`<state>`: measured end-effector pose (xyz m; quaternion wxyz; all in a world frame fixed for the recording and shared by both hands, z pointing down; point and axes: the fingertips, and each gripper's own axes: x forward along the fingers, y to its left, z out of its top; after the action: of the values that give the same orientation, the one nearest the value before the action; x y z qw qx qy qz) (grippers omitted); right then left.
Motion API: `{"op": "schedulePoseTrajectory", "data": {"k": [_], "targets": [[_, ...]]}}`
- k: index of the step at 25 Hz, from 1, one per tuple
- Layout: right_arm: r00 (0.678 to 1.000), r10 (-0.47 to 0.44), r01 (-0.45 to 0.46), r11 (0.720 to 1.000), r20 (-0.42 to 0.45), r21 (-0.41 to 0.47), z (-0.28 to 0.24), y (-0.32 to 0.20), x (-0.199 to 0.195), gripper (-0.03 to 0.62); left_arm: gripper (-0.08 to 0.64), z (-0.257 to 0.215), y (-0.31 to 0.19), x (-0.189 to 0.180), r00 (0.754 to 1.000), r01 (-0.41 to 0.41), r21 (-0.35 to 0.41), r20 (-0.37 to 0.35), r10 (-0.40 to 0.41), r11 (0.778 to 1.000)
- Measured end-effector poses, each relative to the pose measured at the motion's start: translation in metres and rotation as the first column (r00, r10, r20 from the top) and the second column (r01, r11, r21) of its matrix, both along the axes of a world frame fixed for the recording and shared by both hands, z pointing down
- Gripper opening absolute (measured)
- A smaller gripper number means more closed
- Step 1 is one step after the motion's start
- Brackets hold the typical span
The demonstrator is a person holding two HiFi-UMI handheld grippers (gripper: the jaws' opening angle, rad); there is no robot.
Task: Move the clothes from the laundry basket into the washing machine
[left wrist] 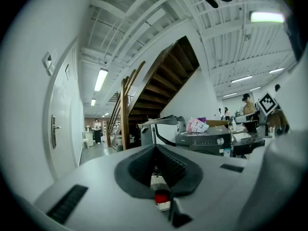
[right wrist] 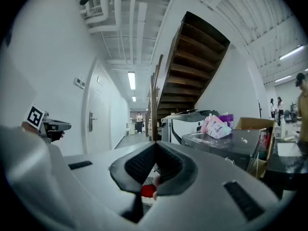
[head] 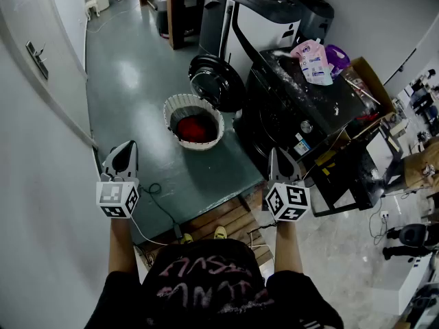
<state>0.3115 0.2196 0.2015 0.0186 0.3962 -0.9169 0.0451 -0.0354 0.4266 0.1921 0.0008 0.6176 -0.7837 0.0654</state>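
Both pairs of jaws are clenched shut on nothing: the left gripper [head: 126,147] and the right gripper [head: 274,152] are held level, side by side. This looks like the first reach, so the jaws should open wide before one gripper tips down into the basket, pinching a good fold of cloth rather than the rim. The red clothes [head: 195,127] lie in the white laundry basket [head: 206,144] on the floor, ahead of and between the grippers, well apart from both, just beside the washing machine [head: 295,115], whose round door [head: 216,81] stands open.
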Motion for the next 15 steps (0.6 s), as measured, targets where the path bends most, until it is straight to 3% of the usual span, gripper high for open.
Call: {"op": "schedulePoseTrajectory", "data": {"k": [11,15], "targets": [[1.0,-0.014,0.014,1.0,0.013,-0.007,0.002,0.004,0.002,0.005,0.009,0.015,0.001,0.012,0.999,0.005,-0.008,-0.042,-0.006,1.0],[0.999,0.002,-0.001,1.0,0.032,-0.005,0.002,0.004,0.008,0.005,0.009,0.004,-0.001,0.02,1.0,-0.001,0.001,-0.02,0.001,1.0]]}}
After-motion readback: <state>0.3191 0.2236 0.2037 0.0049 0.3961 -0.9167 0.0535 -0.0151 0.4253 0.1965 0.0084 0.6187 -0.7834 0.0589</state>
